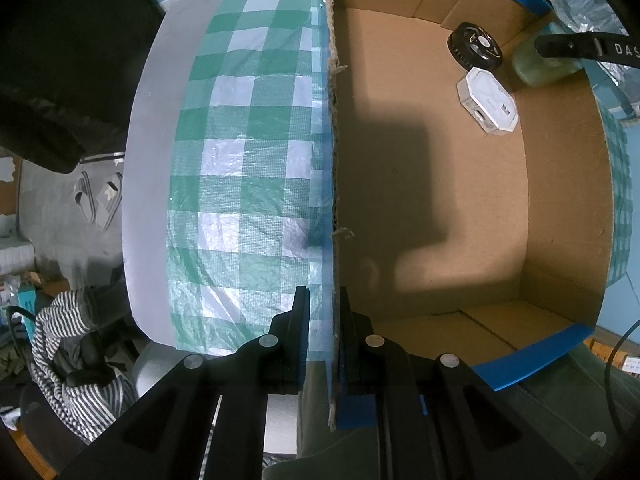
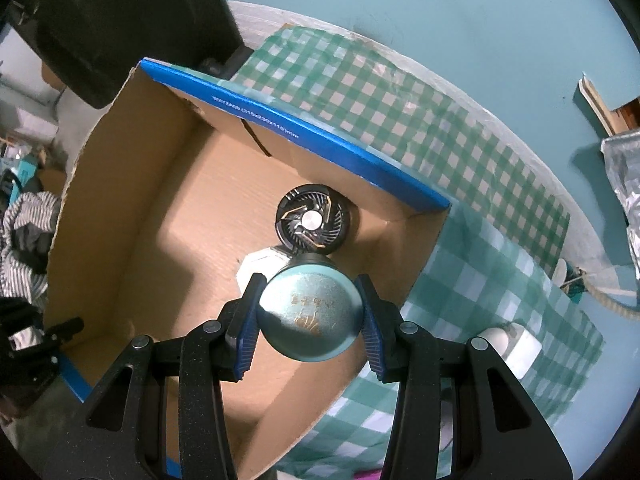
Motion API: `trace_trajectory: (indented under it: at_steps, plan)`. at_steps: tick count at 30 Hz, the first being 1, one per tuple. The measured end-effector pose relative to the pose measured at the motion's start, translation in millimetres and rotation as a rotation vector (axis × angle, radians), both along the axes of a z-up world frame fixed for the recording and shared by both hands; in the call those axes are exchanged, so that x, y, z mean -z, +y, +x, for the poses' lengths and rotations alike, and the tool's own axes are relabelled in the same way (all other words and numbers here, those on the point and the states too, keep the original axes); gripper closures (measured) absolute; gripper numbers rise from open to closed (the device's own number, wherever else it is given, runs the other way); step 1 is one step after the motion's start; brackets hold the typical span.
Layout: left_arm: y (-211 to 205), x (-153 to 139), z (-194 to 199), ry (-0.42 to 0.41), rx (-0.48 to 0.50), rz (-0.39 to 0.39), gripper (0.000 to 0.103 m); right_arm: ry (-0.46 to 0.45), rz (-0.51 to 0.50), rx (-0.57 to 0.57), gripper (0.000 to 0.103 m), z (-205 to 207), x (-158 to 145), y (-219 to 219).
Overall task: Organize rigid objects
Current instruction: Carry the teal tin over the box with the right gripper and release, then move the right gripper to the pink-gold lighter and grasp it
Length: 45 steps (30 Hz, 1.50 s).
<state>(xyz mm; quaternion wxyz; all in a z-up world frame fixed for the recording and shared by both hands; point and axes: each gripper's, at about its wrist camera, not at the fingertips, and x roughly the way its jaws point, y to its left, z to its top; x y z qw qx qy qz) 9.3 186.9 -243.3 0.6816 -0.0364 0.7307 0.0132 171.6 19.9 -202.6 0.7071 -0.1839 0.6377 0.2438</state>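
Note:
An open cardboard box [image 1: 440, 184] with blue edges stands on a green checked tablecloth [image 1: 248, 128]. My left gripper [image 1: 324, 300] is shut on the box's left wall [image 1: 333, 240]. Inside the box lie a black round fan [image 1: 475, 46] and a white octagonal case [image 1: 489, 100]. My right gripper [image 2: 310, 312] is shut on a round jar with a teal lid [image 2: 309, 312], held above the box [image 2: 132, 208] near the fan [image 2: 312, 222]. The jar [image 1: 540, 64] and right gripper show at the box's far right corner in the left wrist view. The white case [image 2: 256, 266] is mostly hidden behind the jar.
A white object [image 2: 516, 346] lies on the cloth right of the box. Silver foil [image 2: 624, 168] sits at the far right. A dark block [image 2: 120, 20] stands behind the box. Striped clothing [image 1: 64, 344] and slippers [image 1: 100, 200] lie on the floor to the left.

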Motion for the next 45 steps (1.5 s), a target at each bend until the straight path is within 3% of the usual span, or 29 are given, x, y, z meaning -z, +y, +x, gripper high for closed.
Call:
trace_trajectory:
  at_steps: [16,33,45]
  plan:
    - [-1,-1,1,0.000,0.001,0.001,0.092,-0.021,0.066,0.073,0.043,6,-30,-16]
    - [-6,-4,5,0.000,0.021,-0.003,0.092,-0.046,0.153,0.170,0.043,-4,-71,-53]
    - [-10,-6,10,0.003,0.037,-0.013,0.091,-0.028,0.126,0.340,0.038,-27,-61,-111]
